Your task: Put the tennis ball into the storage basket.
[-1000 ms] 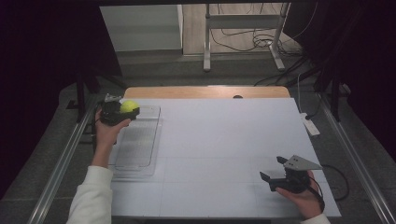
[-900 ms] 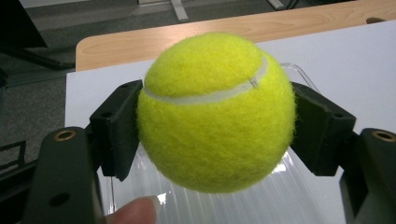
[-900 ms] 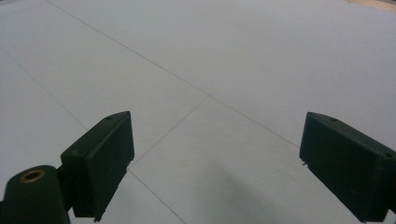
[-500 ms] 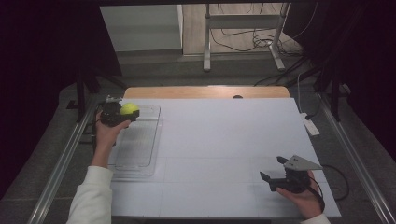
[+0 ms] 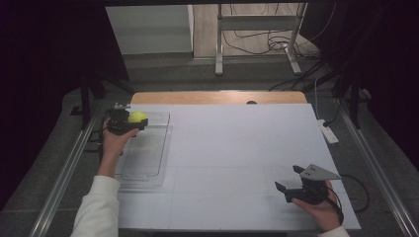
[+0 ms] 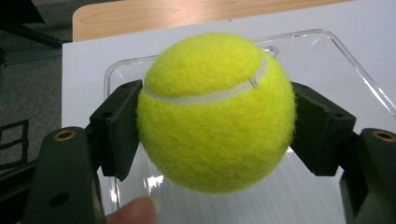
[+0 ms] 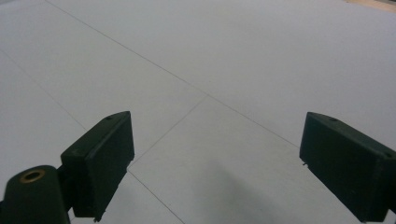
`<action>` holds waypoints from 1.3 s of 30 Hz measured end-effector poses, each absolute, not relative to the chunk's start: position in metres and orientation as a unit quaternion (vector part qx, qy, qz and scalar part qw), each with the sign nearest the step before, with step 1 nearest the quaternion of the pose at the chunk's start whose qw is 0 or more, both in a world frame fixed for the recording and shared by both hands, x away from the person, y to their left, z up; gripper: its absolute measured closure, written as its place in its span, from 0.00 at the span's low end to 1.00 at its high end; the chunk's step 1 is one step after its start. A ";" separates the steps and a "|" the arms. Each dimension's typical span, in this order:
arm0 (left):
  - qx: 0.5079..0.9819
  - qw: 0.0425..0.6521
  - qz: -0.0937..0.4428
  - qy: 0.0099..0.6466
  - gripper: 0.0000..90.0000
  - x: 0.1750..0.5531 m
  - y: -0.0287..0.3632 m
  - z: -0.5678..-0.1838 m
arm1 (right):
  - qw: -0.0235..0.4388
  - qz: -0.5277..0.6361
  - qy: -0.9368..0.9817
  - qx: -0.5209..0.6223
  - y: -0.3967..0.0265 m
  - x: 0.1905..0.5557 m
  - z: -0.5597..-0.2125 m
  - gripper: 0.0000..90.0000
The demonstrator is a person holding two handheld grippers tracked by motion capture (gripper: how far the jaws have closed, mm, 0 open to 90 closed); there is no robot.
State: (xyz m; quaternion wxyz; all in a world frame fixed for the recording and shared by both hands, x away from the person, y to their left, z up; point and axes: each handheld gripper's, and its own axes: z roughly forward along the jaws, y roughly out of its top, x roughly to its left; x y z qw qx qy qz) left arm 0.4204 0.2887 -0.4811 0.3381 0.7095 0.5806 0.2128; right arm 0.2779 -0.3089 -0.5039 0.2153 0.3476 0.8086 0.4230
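On the white bench, the left hand-held gripper has hardly moved, clamping the tennis ball above the clear tray, seemingly before release, while the right hand-held gripper rests wide open, empty.

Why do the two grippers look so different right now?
The left gripper is shut on a yellow tennis ball, its pads pressing both sides; the right gripper is open with nothing between its jaws. The left gripper is above the clear tray at the far left of the table; the right gripper is near the front right, over bare white table. Both have black jaws, and a hand holds each.
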 end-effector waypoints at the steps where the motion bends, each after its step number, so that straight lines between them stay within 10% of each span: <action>1: 0.711 0.337 0.212 0.580 0.30 0.421 0.288 -0.482 | 0.215 0.423 0.809 0.347 -0.309 0.278 -0.504 0.12; 39: 0.756 0.233 0.232 0.566 0.30 0.431 0.267 -0.499 | 0.215 0.422 0.809 0.348 -0.309 0.278 -0.504 0.12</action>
